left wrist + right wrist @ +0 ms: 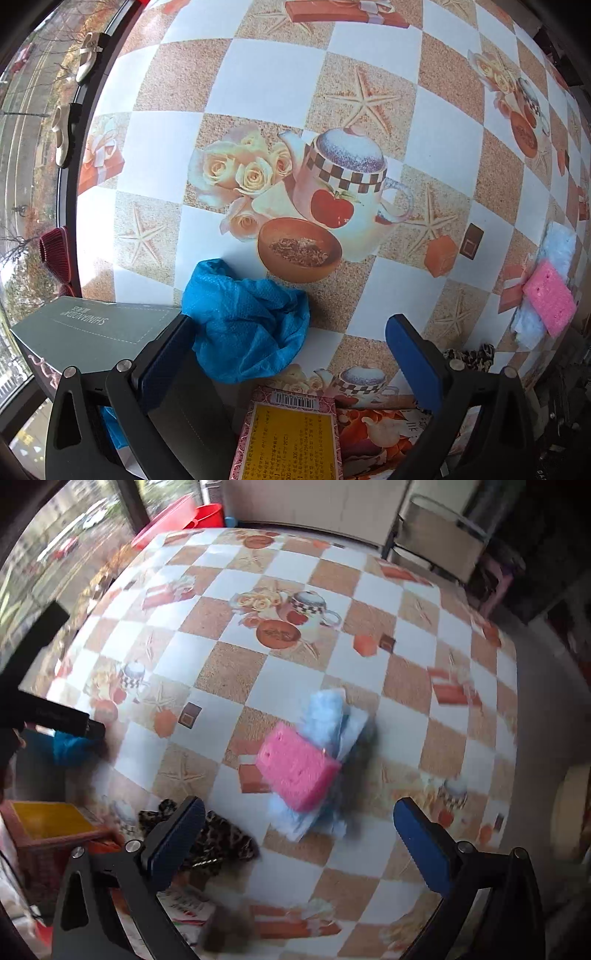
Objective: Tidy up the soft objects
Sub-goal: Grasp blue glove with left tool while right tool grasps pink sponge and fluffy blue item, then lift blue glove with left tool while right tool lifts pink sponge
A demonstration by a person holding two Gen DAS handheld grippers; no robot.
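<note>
On the bench (258,74): one blue glove (247,317), one pink sponge (297,770), one pale blue fluffy cloth (325,716), one leopard-print cloth (218,840), one grey box (92,332), one yellow-labelled box (288,439). By the window: two pale shoes (86,55).

L gripper (295,354) jaws wide apart, nothing between; R gripper (299,834) same, angled down.

A checkered tablecloth (266,81) with printed teapots and roses covers the table. A grey-green box (92,332) lies at its left edge, and a yellow-labelled box (291,439) lies near it. Pale shoes (86,55) stand on the window ledge.
</note>
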